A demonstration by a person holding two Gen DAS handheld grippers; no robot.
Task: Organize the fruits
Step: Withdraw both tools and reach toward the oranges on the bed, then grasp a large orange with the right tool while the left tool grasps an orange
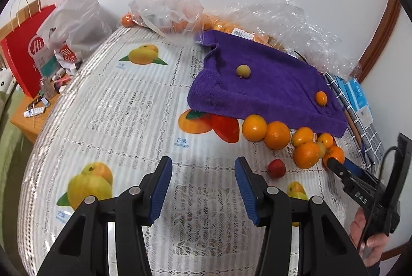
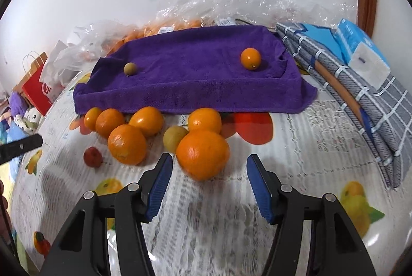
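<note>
Both pairs of jaws stand spread and grip nothing. Those of the left gripper hover over bare lace-patterned tablecloth on the table, well apart from the fruit. Those of the right gripper flank the near side of a large orange, whose front bulges between the blue pads without clear contact.

Behind that orange, a cluster of oranges and one yellow-green fruit lies along the front edge of a purple towel draped over something raised. A small red fruit sits apart at the left. On the towel rest a small green fruit to the left and a small orange fruit to the right, stem end toward the camera.

Writing: the red paper bag shows "Hi"; the right gripper's body, seen from the left wrist, reads "DAS"; mango prints on the cloth carry small blue captions, too small to read surely. Clear plastic bags hold more oranges behind.
</note>
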